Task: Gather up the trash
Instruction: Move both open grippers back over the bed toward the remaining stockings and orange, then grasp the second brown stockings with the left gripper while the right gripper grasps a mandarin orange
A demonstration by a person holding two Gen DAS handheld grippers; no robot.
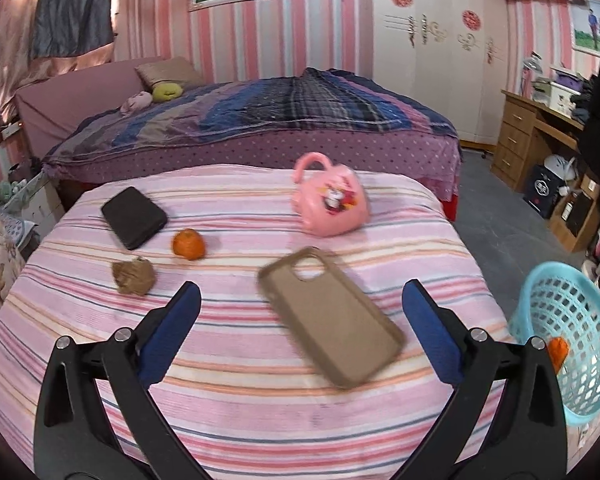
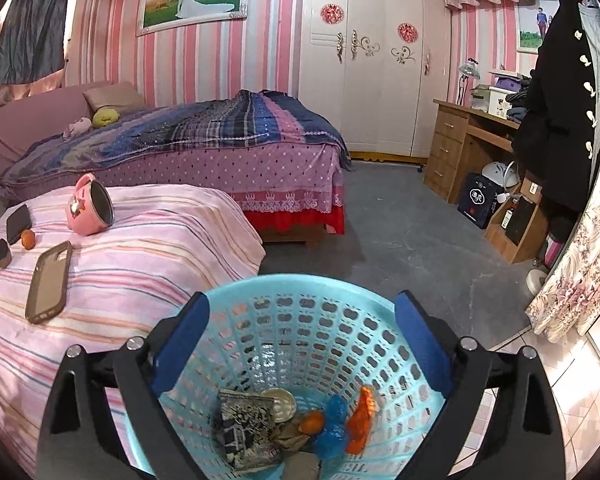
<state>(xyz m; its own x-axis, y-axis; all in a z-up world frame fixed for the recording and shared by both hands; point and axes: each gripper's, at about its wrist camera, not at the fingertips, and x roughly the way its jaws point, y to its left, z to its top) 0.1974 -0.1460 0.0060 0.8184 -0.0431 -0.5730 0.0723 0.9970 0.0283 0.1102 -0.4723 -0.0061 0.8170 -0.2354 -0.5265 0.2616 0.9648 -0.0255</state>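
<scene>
On the striped pink cover lie a crumpled brown paper ball (image 1: 134,277) and an orange fruit (image 1: 188,243). My left gripper (image 1: 300,292) hovers open above the cover, nothing between its blue pads; the ball sits just beyond its left fingertip. My right gripper (image 2: 302,304) stands open over the light blue basket (image 2: 300,284), holding nothing. Inside the basket lie a patterned packet (image 2: 248,428), a round lid (image 2: 282,404), blue wrappers (image 2: 334,420) and an orange scrap (image 2: 360,416). The left wrist view shows the basket (image 1: 568,320) at the far right.
A brown phone case (image 1: 332,320), a black flat device (image 1: 134,217) and a tipped pink mug (image 1: 332,204) also lie on the cover. Behind stand a bed (image 1: 260,120), a white wardrobe (image 2: 372,60) and a wooden desk (image 2: 460,144). Grey floor (image 2: 400,232) lies right of the basket.
</scene>
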